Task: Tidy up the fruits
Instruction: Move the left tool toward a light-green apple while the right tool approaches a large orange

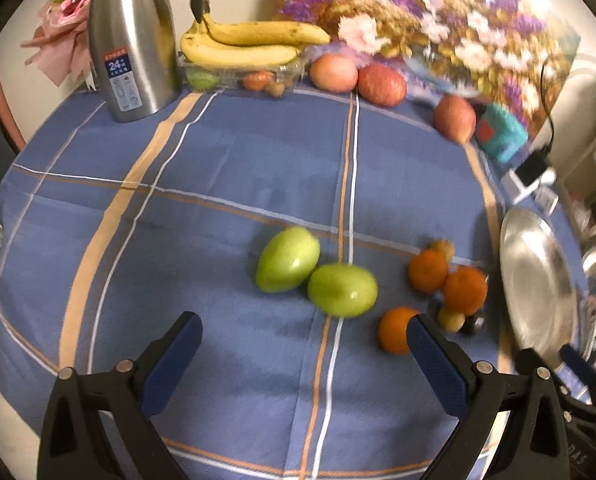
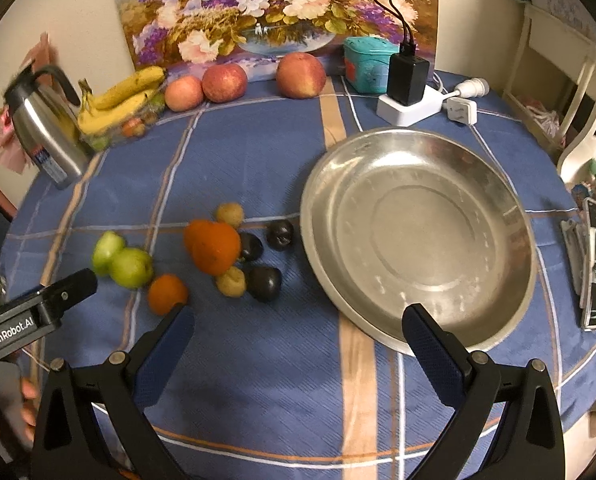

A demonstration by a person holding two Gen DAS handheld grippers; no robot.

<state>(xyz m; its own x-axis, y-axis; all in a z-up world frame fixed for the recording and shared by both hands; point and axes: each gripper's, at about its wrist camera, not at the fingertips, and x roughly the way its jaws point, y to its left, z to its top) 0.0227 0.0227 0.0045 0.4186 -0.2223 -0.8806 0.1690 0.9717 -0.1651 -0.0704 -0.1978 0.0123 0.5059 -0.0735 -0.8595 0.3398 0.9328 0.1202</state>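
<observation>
Left gripper (image 1: 304,332), right gripper (image 2: 298,322): both wide open, empty. Green fruits (image 1: 287,260), oranges (image 2: 215,248) lay mid-frame. Dark plums (image 2: 263,283) showed clearly only in right view; steel basin (image 1: 538,280) cropped, possibly blurred, in left.

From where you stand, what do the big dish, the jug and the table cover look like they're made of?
Dish: bare metal, likely stainless steel, dull grey sheen with soft reflections. Jug: brushed steel body with streaky highlights, and a black handle, probably plastic. Table cover: woven cloth, matte blue with printed stripes and visible creases.
</observation>
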